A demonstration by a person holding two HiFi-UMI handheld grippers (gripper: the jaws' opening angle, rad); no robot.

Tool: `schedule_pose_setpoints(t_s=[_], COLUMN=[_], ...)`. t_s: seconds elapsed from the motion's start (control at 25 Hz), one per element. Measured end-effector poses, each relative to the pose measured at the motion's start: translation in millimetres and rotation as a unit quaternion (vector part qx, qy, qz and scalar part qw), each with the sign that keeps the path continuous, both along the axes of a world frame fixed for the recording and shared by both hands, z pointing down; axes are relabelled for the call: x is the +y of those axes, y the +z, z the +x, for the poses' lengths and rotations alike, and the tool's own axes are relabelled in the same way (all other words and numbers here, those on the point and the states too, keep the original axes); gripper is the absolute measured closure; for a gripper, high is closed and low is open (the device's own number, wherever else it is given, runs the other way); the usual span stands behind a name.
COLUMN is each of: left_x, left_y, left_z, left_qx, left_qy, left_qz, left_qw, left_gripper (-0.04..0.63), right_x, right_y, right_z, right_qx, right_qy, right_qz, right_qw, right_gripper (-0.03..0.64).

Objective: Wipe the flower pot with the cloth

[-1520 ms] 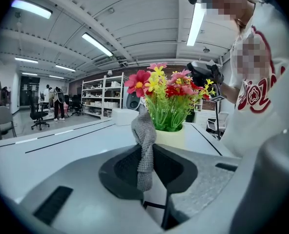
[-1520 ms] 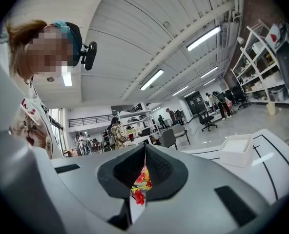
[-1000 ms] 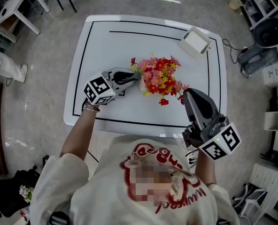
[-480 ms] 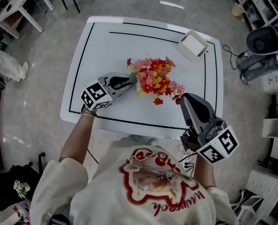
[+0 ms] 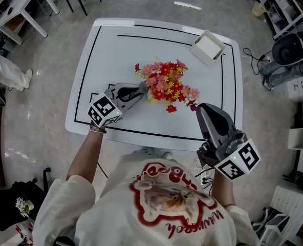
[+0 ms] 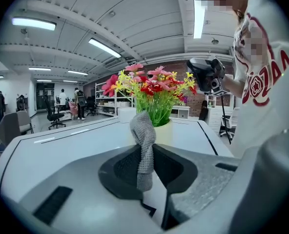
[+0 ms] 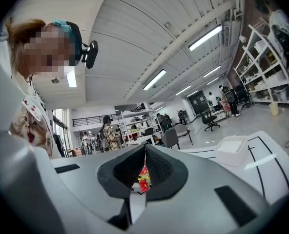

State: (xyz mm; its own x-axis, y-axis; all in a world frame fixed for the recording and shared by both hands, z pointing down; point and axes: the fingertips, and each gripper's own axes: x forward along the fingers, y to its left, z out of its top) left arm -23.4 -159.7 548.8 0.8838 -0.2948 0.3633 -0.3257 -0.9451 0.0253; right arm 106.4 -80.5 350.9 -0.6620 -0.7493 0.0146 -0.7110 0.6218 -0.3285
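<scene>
Cloth (image 6: 143, 130) tight in left gripper (image 5: 142, 88) jaws, by flower pot (image 6: 173, 133) as before; right gripper (image 5: 199, 107) jaws together.

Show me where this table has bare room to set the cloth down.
Widest: the table's far left, between its far edge, the white box and the flowers. A smaller patch lies right of the flowers, nearer than the box. Crowded: centre, where left tool and right tool flank the flowers.
</scene>
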Motion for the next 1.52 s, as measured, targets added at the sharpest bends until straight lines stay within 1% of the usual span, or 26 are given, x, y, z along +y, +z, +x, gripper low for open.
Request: schedule_pose_setpoints(t_s=[0.44,0.92,1.52], left_x=[10.7,27.2,44.9], left_y=[-1.4,-2.1,-0.9], left_z=[1.9,12.8,38.9], left_qx=[0.020,0.024,0.019], left_qy=[-0.026,-0.013,0.026], left_qz=[-0.013,-0.022,-0.029], left_qw=[0.9994,0.9994,0.9991], left_gripper=[0.534,0.534,0.534], right_x=[0.2,-2.9,-0.4], right_y=[-1.0,0.8,4.0], right_z=[7.3,9.2,7.1], right_qx=[0.005,0.002,0.002], right_qy=[-0.004,-0.011,-0.013], right_qz=[-0.001,-0.004,-0.005], right_qw=[1.000,1.000,1.000], right_gripper=[0.612,0.612,0.612])
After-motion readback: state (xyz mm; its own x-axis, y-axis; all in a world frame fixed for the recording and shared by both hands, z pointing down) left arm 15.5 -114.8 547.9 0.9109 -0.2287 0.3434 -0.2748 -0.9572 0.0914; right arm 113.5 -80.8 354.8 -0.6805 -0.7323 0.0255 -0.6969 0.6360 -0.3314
